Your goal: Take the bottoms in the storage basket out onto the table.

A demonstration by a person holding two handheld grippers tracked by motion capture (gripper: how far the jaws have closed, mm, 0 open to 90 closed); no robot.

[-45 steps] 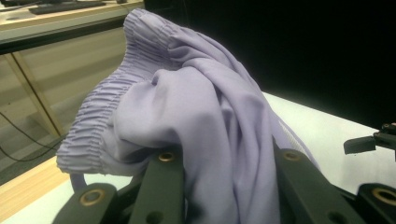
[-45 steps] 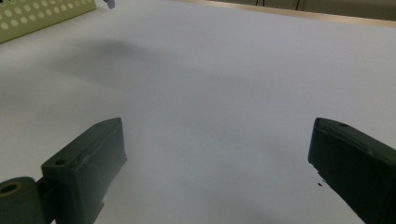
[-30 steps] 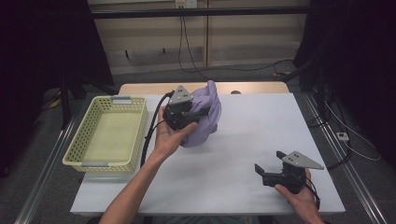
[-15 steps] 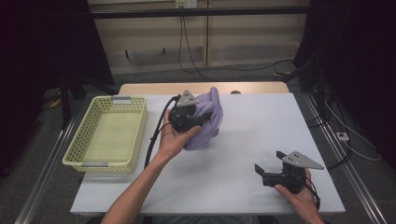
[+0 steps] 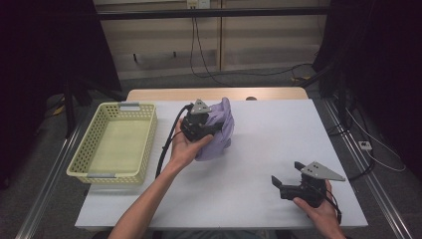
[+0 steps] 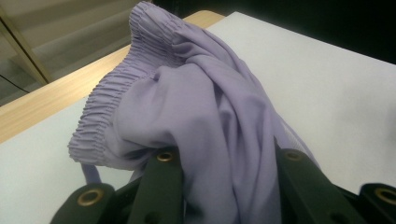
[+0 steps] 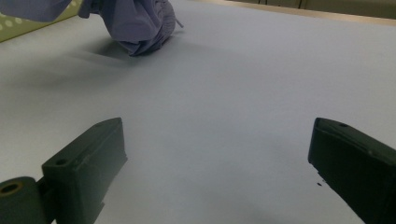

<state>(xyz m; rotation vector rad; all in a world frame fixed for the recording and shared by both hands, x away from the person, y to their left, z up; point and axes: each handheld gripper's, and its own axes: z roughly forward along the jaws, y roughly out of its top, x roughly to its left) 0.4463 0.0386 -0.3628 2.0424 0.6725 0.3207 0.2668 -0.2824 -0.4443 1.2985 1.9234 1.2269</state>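
We've got the left tool [image 5: 206,130] clamped on the lavender elastic-waist garment [image 5: 218,130], bunched mid-table [image 5: 278,144] beside the yellow basket [image 5: 117,144]. Right tool [image 5: 283,185] rests near the table's front right corner, jaws wide apart.

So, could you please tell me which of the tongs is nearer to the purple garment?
The left. The left tongs are shut on the purple garment, bunched between their jaws. The right tongs sit open near the table's front right corner, well apart from it.
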